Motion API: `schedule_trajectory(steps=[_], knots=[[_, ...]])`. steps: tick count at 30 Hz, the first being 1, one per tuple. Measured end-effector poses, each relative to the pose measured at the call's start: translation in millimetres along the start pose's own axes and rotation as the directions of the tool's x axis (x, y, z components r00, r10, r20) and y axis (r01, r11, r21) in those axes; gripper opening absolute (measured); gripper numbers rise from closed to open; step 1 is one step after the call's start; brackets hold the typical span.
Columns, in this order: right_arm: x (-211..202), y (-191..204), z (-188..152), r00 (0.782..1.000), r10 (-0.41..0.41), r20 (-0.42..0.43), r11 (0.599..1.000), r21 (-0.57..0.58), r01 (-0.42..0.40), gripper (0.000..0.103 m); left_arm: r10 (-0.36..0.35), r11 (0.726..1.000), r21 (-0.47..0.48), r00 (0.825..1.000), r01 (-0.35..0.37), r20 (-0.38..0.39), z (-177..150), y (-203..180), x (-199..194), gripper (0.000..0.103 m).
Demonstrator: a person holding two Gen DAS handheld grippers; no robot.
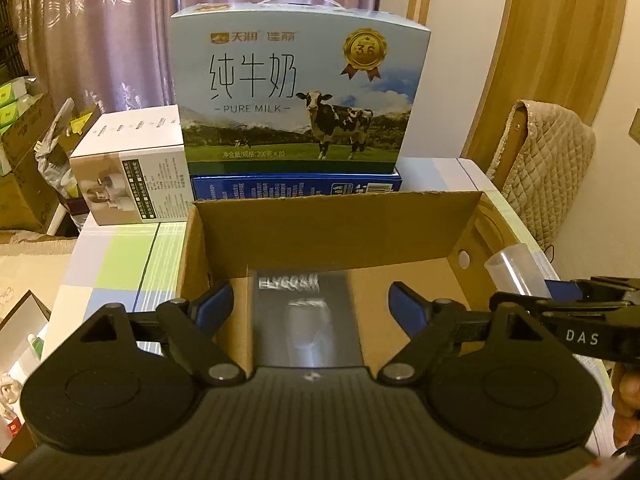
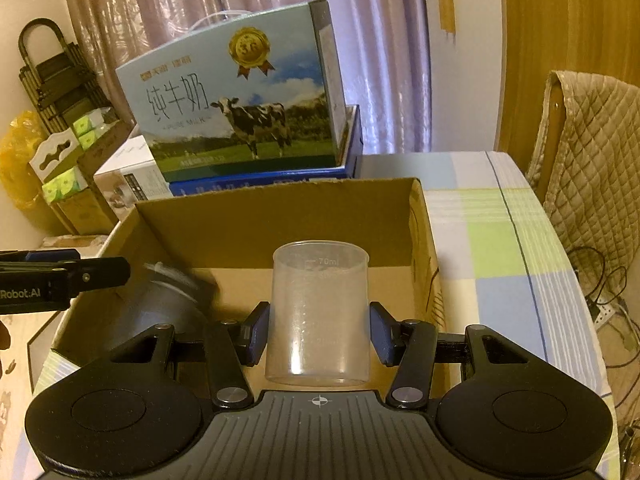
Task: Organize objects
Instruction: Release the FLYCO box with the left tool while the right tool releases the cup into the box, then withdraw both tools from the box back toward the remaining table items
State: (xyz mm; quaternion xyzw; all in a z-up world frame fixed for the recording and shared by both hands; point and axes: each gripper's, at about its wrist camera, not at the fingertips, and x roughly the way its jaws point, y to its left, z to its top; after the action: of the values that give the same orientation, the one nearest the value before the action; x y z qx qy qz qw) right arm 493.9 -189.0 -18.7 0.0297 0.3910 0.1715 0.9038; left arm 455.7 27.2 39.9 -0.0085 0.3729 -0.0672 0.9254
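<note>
Your sorting looks partly done, judging from what already lies in the cardboard box (image 1: 320,232). A dark packaged item (image 1: 306,320), blurred and with lettering too smeared to read, is inside the box toward its left side, directly ahead of your left tool (image 1: 310,300). That tool is spread wide, with nothing between its blue pads (image 1: 216,300); the package sits past the fingertips, and the blur suggests it may be dropping or settling, though that is a guess.

Your right tool (image 2: 318,332) brackets a clear plastic measuring cup (image 2: 318,312), upright, with graduation marks on its wall. The left pad (image 2: 258,332) touches the cup's side; on the right a thin gap may remain, so you seem to hold it only lightly, or to be close to letting it go. The cup is over the box's right half, near the right wall. I cannot tell whether its base rests on the box floor. What is left, as far as these views show, is to set the cup down and withdraw.

The box stands on a worktop (image 2: 500,240) covered with a checked cloth in pale green, blue and white. At the far edge, a pure milk carton (image 1: 296,96) with a cow picture stands on a flat blue box (image 1: 296,188), with a white appliance box (image 1: 132,168) to its left. Pink curtains (image 1: 120,32) hang behind; a quilted cover (image 2: 592,160) drapes a chair at the right.
</note>
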Motion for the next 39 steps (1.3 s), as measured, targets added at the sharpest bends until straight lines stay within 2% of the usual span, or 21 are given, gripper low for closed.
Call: schedule_trajectory(steps=[9, 14, 17, 23, 31, 39], knots=[[3, -1, -2, 1.0, 0.004, 0.004, 1.0, 0.004, -0.004, 0.049, 0.001, 1.0, -0.006, 1.0, -0.001, 0.001, -9, 5, -5, 0.082], [7, 1, 3, 0.998, 0.055, 0.001, 0.998, 0.005, -0.055, 0.049, 0.005, 1.0, -0.009, 1.0, -0.005, 0.012, -10, 7, -11, 0.084], [6, -1, 2, 0.996, 0.082, 0.024, 0.996, 0.027, -0.083, 0.059, 0.011, 1.0, -0.005, 1.0, -0.011, 0.014, -12, 7, -14, 0.085], [-8, 1, -4, 0.997, 0.075, 0.036, 0.997, 0.025, -0.076, 0.06, 0.011, 1.0, -0.006, 1.0, -0.011, 0.015, -23, 9, -23, 0.086], [-65, 9, -14, 0.995, 0.048, 0.084, 0.999, -0.016, -0.047, 0.06, 0.0, 0.999, -0.036, 1.0, 0.0, 0.009, -49, 6, -56, 0.086], [-140, 16, -54, 0.994, 0.04, 0.101, 0.999, -0.026, -0.038, 0.06, -0.006, 0.997, -0.073, 1.0, 0.007, 0.019, -87, 0, -117, 0.087]])
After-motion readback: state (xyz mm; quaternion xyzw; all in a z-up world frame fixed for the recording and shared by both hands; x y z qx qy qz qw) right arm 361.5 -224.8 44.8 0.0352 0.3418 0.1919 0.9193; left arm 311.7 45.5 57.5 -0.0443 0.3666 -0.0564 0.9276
